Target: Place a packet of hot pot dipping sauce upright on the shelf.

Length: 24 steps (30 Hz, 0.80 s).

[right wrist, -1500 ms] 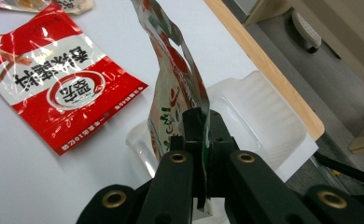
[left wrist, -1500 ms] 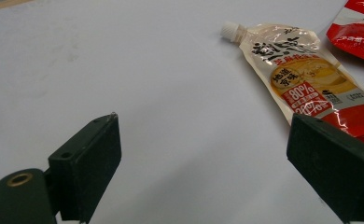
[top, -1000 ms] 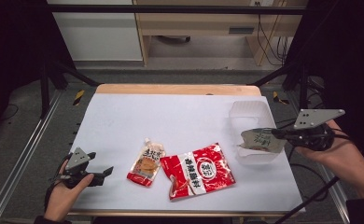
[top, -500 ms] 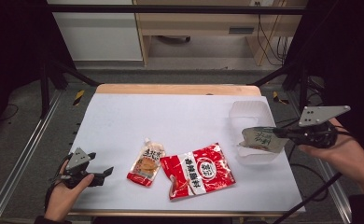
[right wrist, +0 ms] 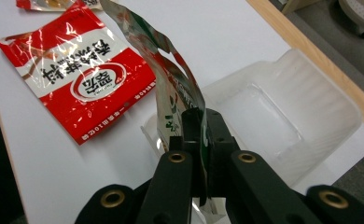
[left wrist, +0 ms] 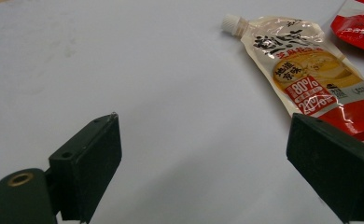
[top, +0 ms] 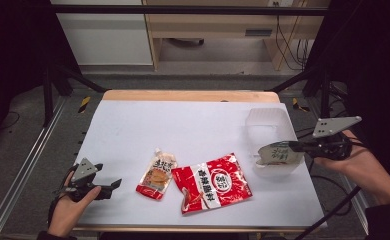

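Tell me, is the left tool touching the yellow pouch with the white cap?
Apart. In the left gripper view the left tool stands open, with bare white table between it and the spouted pouch.

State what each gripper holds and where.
Right gripper pinches the green pouch by its edge, above the tray. Left gripper is open, holding nothing.

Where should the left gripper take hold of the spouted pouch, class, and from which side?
Judging by its pose, take the spouted pouch by its neck just below the white cap, from above: it lies flat, so the raised cap end offers the open left gripper most purchase.
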### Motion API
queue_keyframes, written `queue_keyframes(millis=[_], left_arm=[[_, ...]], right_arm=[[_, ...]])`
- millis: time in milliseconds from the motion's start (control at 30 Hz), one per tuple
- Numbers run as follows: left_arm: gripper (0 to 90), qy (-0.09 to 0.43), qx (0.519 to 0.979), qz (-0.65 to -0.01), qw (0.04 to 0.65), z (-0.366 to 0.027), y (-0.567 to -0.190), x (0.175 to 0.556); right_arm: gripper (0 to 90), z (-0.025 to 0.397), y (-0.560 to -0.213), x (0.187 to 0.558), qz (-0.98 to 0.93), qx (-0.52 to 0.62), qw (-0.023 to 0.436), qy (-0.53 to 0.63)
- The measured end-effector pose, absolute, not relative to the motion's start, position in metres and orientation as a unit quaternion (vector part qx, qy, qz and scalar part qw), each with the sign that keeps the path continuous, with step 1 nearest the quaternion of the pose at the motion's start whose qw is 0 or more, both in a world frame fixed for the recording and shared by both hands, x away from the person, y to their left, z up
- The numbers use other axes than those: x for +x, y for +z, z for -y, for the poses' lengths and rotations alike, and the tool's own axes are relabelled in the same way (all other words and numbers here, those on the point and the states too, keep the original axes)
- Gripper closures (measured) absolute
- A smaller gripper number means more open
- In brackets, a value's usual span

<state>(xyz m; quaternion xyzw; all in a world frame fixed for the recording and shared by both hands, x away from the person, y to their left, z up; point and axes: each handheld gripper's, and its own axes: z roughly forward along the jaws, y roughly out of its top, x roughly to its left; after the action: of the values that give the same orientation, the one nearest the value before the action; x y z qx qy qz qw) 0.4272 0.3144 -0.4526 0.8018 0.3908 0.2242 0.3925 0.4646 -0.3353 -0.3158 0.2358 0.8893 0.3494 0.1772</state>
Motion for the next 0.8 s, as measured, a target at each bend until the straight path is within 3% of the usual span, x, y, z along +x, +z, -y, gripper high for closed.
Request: queue_keyframes(millis=[800], left_arm=[[10.1, 0.225, 0.804, -0.388, 0.391, -0.313, -0.453, 0.427]], right_arm=[[88.4, 0.353, -0.341, 0.476, -0.874, 0.296, 0.188, 0.338]])
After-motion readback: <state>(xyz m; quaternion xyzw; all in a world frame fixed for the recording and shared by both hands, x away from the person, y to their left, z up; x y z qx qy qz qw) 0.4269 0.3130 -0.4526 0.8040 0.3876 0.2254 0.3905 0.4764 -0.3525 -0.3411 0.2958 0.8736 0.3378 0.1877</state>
